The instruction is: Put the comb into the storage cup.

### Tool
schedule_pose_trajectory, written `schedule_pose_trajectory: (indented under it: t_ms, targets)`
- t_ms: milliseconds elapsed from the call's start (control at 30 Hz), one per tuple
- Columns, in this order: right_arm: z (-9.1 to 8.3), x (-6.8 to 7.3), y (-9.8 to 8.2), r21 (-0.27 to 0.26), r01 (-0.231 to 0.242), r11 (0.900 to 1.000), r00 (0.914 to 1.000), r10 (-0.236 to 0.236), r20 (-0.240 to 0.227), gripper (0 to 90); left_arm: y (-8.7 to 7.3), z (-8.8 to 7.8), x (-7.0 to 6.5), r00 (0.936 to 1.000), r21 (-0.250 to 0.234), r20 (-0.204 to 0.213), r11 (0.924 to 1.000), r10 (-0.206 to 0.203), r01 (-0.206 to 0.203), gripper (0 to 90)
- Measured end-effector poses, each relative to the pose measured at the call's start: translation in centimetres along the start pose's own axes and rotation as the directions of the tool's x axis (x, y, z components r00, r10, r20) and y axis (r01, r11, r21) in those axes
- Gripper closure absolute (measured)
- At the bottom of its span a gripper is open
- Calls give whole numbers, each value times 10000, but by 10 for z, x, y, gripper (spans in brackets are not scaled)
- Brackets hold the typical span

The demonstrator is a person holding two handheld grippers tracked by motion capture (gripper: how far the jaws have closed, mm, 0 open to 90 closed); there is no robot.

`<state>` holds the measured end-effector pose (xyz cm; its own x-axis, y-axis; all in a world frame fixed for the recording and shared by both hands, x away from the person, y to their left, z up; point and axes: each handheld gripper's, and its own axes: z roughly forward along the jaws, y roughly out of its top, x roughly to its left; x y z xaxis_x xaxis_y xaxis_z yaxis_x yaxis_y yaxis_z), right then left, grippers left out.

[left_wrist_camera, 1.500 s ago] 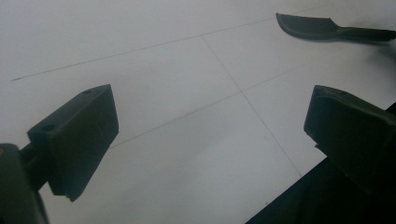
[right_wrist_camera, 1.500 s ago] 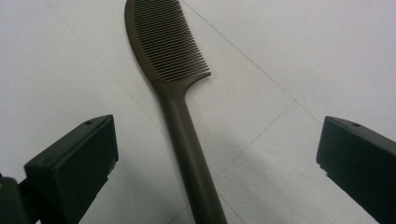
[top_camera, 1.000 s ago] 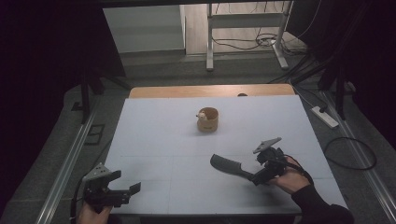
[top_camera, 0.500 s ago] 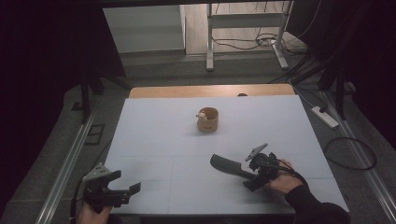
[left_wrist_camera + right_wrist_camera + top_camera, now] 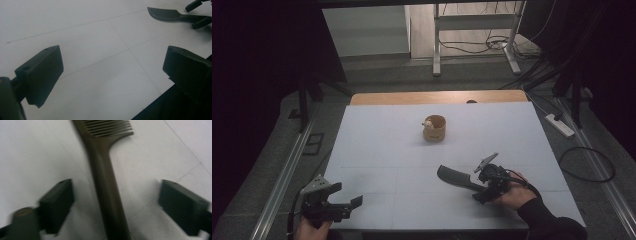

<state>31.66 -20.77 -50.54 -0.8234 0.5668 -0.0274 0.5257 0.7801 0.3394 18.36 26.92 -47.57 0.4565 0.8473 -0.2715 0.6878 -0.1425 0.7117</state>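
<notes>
Near the tabletop's front right corner, right gripper (image 5: 484, 186) has slid in over the comb (image 5: 455, 177); fingers (image 5: 183, 205) have just been narrowing, handle between them, untouched. Pickup looks imminent. Left gripper (image 5: 343, 205) idle, agape.

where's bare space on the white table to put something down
Free: the wide left half of the white table, between the small round wooden cup and the left hand-held gripper; also the strip right of the cup. Crowded: front right, where the right hand-held gripper straddles the dark long-handled comb.
</notes>
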Motion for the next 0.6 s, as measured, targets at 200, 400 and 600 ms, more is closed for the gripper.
schedule_pose_trajectory:
  t_ms: [200,400,600]
  targets:
    - [-5,-1,1,-158,289,9995,9995,-292,-142,498,0,0,0,10000,3,6,10000,14,-14,39]
    - [-7,2,1,-213,684,9974,9969,-692,-370,719,0,1,-1,10000,37,-25,10000,41,-40,39]
    - [-7,2,-1,-382,742,9965,9963,-757,-402,726,1,1,-1,9999,75,-59,9999,84,-83,38]
